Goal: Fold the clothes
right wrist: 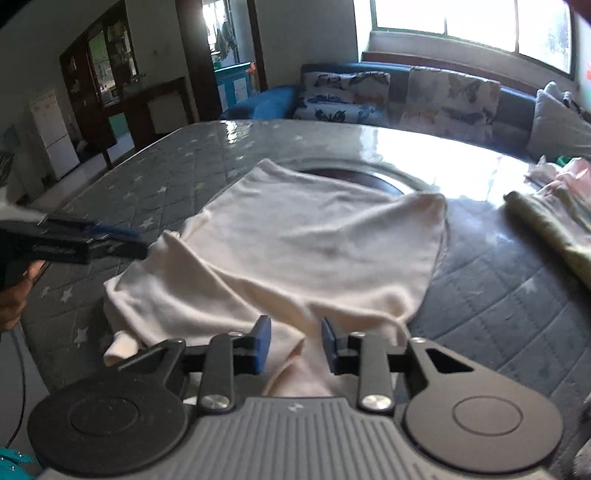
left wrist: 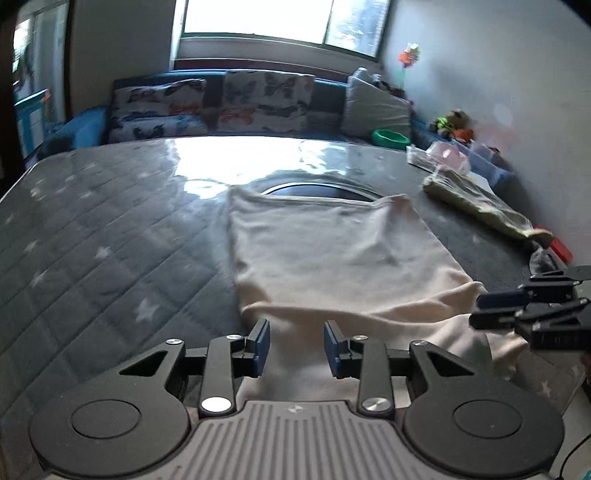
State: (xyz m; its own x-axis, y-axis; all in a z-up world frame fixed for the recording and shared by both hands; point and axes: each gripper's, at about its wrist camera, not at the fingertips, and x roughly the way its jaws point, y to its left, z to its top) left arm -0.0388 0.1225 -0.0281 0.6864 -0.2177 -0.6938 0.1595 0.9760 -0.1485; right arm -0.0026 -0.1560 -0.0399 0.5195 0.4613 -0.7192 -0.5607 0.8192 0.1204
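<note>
A: What lies around the garment?

B: A cream garment (left wrist: pixel 332 254) is spread on the counter (left wrist: pixel 110 229), which wears a grey quilted cover with white stars. Its near edge is rumpled and partly folded over. At its far end a dark round opening (left wrist: pixel 317 189) in the counter shows, half covered by the cloth. To the right lies an olive-green folded cloth (left wrist: pixel 480 203), apart from the cream one, with a clear plastic bag (left wrist: pixel 439 155) and boxes beyond it. A green bowl (left wrist: pixel 389 137) sits far right. Behind the counter runs a blue sofa (right wrist: pixel 513 103) with butterfly-print cushions (left wrist: pixel 262 99) under a bright window (left wrist: pixel 280 18).

A: Anything in the way?

B: Only the garment's own bunched fold close to both tools. The olive cloth stays clear of it.

A: And the tools?

B: The left tool (left wrist: pixel 296 345) hovers over the near edge of the garment, its blue pads spread, nothing between them. The right tool (right wrist: pixel 295 343) hangs over the near right corner, likewise spread and empty. Whether either touches the cloth I cannot tell. In the right wrist view, the left tool comes in from the left side, level, a hand (right wrist: pixel 14 291) gripping it below.
</note>
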